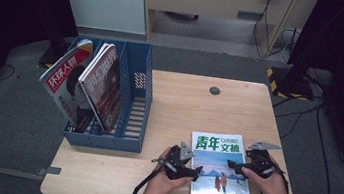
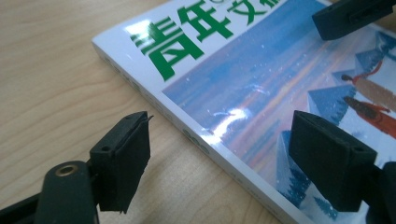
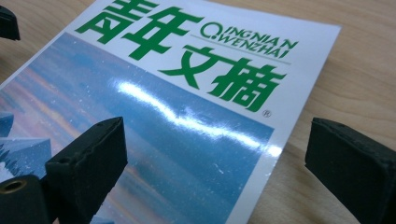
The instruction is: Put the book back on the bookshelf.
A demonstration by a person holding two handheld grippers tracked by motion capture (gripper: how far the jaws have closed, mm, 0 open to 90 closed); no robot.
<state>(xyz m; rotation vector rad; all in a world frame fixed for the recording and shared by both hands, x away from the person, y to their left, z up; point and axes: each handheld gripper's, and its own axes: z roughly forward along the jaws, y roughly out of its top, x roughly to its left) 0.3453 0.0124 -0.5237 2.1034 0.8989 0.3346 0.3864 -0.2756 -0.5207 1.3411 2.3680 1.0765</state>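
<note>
So the magazine (image 1: 219, 171) with the green title and the blue mountain cover lies flat on the desk (image 1: 178, 108), face up, near the front edge and off to the right of the blue file rack (image 1: 129, 121). That rack stands at the desk's left side and has two other magazines (image 1: 85, 85) leaning in its compartments.

Left tool (image 1: 185, 168) sits right at the magazine's left edge, the spine side. In the left gripper view its jaws are spread wide, one over the bare desk and one over the cover, with the spine running between them, and neither pad presses on it. So released, not gripping.

Right tool (image 1: 246, 166) hovers at the magazine's right edge. Its jaws are spread too, one above the cover and one over the wood beside it, nothing pinched.
</note>
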